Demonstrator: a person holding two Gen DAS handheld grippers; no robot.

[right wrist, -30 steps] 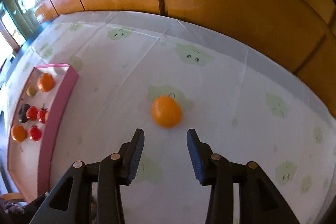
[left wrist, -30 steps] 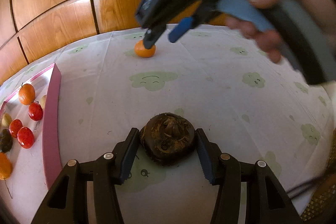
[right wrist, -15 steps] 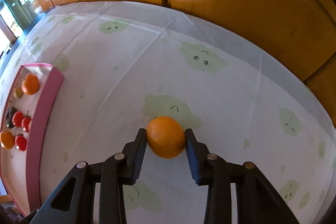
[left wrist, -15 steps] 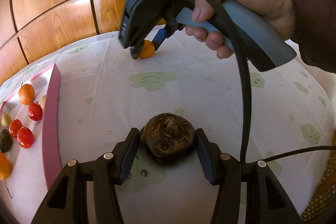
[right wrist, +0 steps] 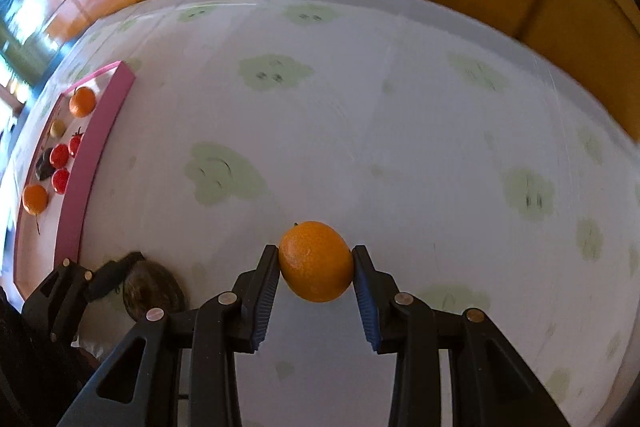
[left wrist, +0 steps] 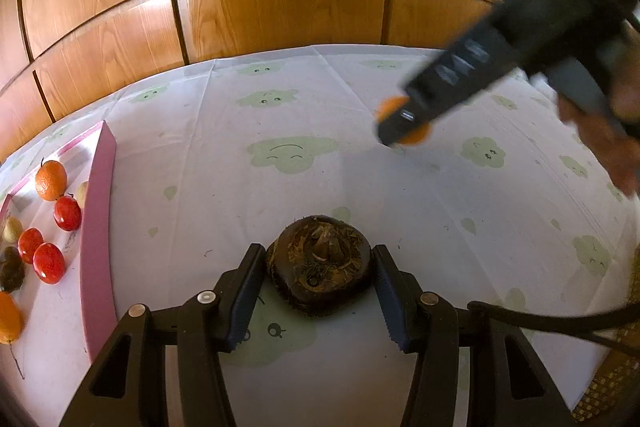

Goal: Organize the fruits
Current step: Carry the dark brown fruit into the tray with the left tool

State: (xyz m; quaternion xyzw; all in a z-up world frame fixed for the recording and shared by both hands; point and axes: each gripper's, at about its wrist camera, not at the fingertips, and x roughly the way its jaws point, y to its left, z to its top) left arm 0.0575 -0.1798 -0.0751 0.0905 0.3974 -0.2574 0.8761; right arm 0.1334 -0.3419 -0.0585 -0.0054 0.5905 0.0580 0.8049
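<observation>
An orange [right wrist: 316, 261] sits pinched between both blue pads of the right tool [right wrist: 316, 291], the jaws narrowed to the fruit's width, above the white cloud-print table [right wrist: 400, 131]. A dark brown, rough round fruit [left wrist: 320, 263] rests on the table with the left tool [left wrist: 320, 291] closed around it, each pad touching one of its sides. At nine o'clock in both views a pink-rimmed tray [left wrist: 98, 227] holds more oranges [left wrist: 51, 180] and small red fruits [left wrist: 49, 263], well apart from both tools.
</observation>
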